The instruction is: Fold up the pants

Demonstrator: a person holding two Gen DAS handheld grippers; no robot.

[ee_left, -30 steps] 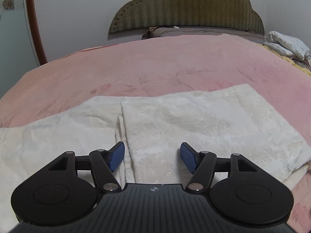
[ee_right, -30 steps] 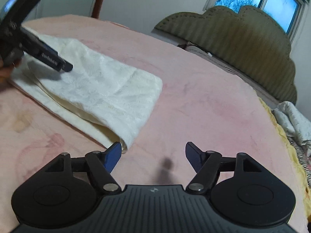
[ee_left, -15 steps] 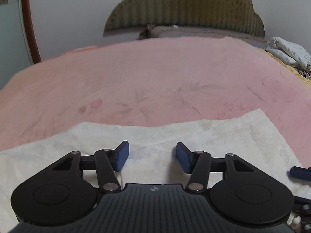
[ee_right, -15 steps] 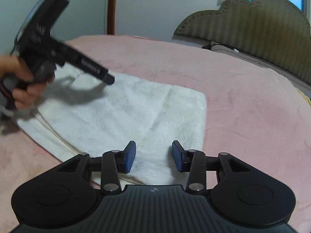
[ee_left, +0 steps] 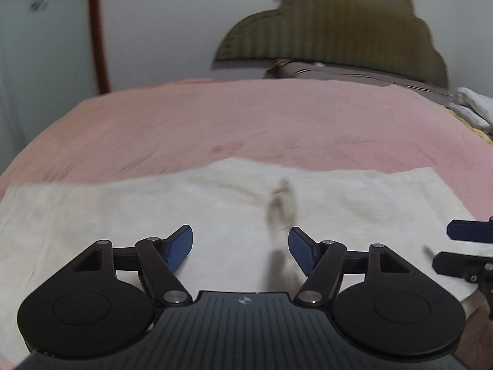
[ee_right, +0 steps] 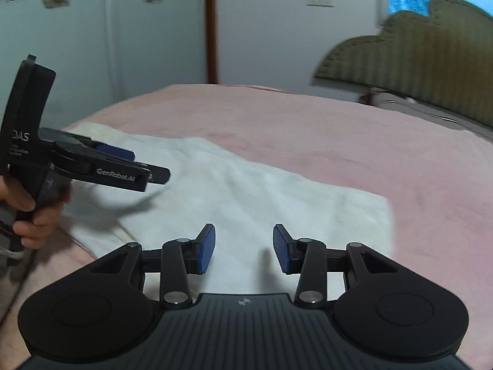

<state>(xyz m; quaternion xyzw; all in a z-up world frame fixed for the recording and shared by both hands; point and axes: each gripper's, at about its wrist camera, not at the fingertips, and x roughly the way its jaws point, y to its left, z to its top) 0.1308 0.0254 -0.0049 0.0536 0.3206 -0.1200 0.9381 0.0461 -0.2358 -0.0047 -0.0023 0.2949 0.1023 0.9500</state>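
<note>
Left wrist view: your left gripper (ee_left: 240, 248) hangs over the near part of the cream pants (ee_left: 154, 209), which lie folded flat across the pink bedspread (ee_left: 246, 123). Its jaws are opening, the blue pads (ee_left: 180, 251) stand well apart, and nothing is caught between them; the fabric lies beneath, not pinched. A dark crease (ee_left: 279, 203) runs toward the camera through the middle of the cloth, just left of the right-hand pad. At the right edge of this view the tips of your right gripper (ee_left: 468, 246) reach in above the cloth's right end.

Right wrist view: your right gripper (ee_right: 243, 248) points down at the right portion of the pants (ee_right: 277, 191), near their right-hand edge. Its jaws are partly apart and grasp nothing; white fabric shows through the gap between the pads (ee_right: 205, 248). To the left, your left hand (ee_right: 34, 212) grips the handle of the left gripper (ee_right: 148, 166), whose fingers extend over the cloth's far-left portion and cast a shadow on it.

Background, both views: an olive scalloped headboard (ee_right: 416, 49) stands at the far end of the bed, with a white wall (ee_right: 271, 30) behind. The left wrist view is blurred.
</note>
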